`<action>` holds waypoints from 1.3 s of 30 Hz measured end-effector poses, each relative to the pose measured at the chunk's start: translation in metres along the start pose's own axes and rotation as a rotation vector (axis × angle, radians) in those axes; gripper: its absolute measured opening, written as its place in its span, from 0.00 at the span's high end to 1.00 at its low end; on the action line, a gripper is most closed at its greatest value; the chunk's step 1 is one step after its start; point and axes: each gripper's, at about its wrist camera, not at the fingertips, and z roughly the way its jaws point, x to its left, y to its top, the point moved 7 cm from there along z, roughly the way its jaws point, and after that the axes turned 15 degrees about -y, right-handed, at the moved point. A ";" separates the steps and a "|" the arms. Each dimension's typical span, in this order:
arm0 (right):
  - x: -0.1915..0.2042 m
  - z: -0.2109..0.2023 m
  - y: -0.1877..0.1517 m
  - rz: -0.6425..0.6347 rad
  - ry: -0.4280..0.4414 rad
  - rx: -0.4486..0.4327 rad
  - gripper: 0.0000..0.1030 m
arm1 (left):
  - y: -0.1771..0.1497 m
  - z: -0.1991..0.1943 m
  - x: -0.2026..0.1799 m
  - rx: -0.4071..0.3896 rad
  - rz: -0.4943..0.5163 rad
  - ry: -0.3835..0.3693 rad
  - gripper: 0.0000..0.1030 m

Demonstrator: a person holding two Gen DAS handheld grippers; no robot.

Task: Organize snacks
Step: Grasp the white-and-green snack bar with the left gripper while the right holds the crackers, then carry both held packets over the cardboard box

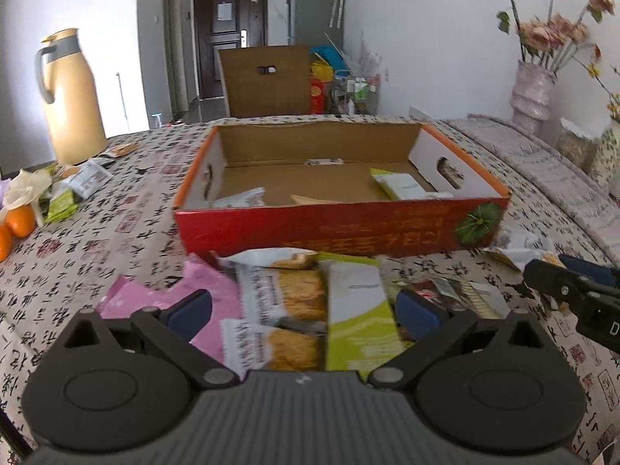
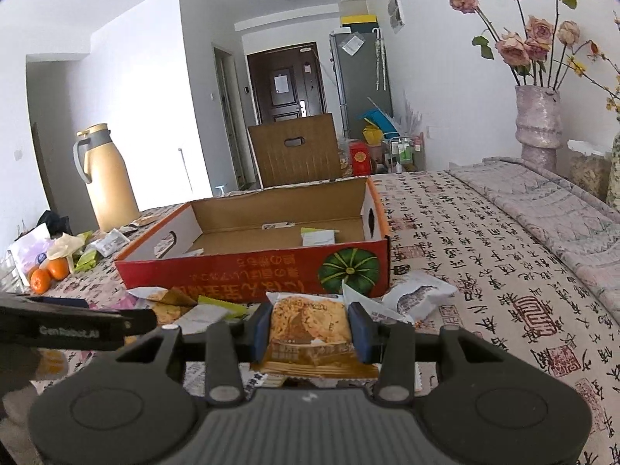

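Nearby, red box [image 2: 255,271], thermos [image 2: 106,178], oranges [image 2: 48,273]

"GenRobot.AI" stands blurred on the left hand-held gripper [image 2: 73,329]; the red box's [image 2: 240,271] upside-down yellow characters are unreadable.

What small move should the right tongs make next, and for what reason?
Probably carry the packet forward and up over the near red wall of the box. The right tongs are shut on an orange snack packet, just in front of that wall, and the box floor is mostly bare. The left tongs are open above the pile of packets.
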 end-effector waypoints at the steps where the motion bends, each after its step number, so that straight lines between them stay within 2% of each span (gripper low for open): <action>1: -0.002 0.001 0.000 0.003 -0.001 -0.001 0.60 | 0.000 0.003 -0.004 0.007 0.008 0.001 0.02; 7: -0.012 0.003 -0.003 0.017 0.000 -0.009 0.60 | -0.005 0.020 -0.015 0.073 0.028 -0.009 0.29; 12: -0.017 0.003 -0.006 0.025 0.008 -0.011 0.60 | -0.009 0.029 -0.021 0.111 0.017 -0.030 0.33; 15: -0.019 0.004 -0.008 0.029 0.013 -0.010 0.60 | -0.010 0.036 -0.022 0.136 0.008 -0.039 0.44; 17: -0.019 0.003 -0.009 0.031 0.018 -0.011 0.60 | -0.011 0.042 -0.022 0.156 -0.002 -0.044 0.56; 23: -0.020 0.002 -0.010 0.033 0.026 -0.011 0.60 | -0.012 0.047 -0.023 0.166 -0.013 -0.046 0.60; 30: -0.019 -0.002 -0.011 0.032 0.034 -0.015 0.60 | -0.011 0.039 -0.023 0.144 0.001 -0.033 0.61; 39: -0.016 -0.013 -0.008 0.031 0.039 -0.037 0.60 | -0.002 0.009 -0.025 0.064 0.001 -0.035 0.61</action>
